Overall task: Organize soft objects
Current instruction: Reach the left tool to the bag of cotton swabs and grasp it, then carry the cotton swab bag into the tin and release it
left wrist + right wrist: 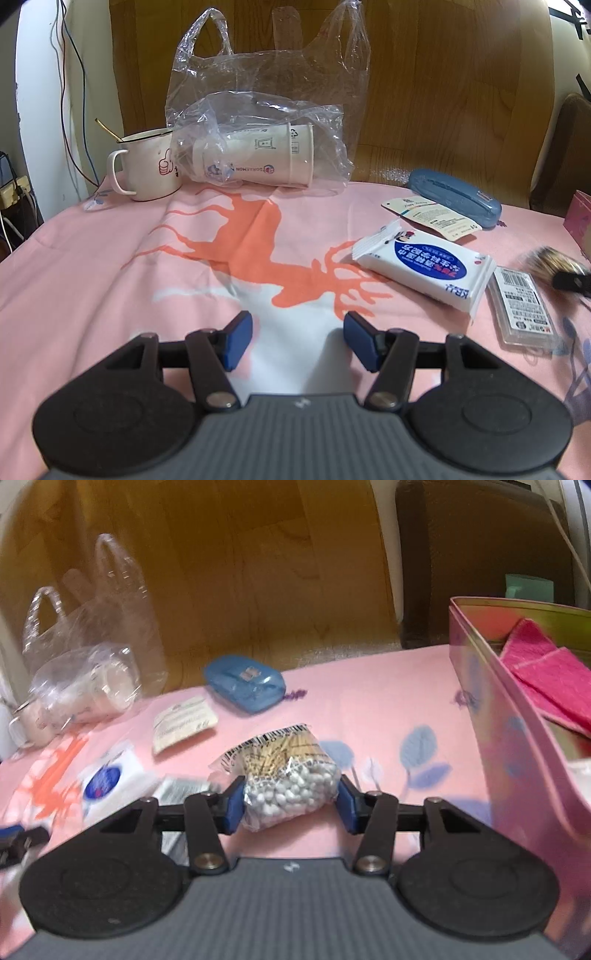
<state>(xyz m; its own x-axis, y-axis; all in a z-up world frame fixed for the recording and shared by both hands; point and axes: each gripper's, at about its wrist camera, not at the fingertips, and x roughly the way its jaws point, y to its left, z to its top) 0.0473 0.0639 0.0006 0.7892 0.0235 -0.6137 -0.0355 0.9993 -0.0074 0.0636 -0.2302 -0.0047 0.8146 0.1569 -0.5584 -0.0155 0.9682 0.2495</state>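
Right now, right tongs [291,805] pinching a swab bag [286,775], blue pads pressed to both its sides, held just above the pink surface [369,709] and left of the pink tin [491,738]. Left tongs [297,341] spread wide, holding nothing, low over the deer print [255,254].

Judged partly done: a pink cloth [546,679] already lying in the tin, swab bag lifted but not yet dropped in. Probably left to sort: the wipes pack [424,267] on the surface, well ahead and right of the left tongs; perhaps the plastic bag [269,122] with a paper cup [258,158] inside, at the far edge beside the mug [147,166].

Shown only by the right view: the tin's inside, the cloth, the grip on the swabs. Shown sharply only by the left view: mug with spoon, cup lettering, wipes label, a clear labelled case [522,306] touching the wipes, and a blurred glimpse of the right tongs at the frame's right edge. Shown by both: blue case [245,683], paper tag [184,723].
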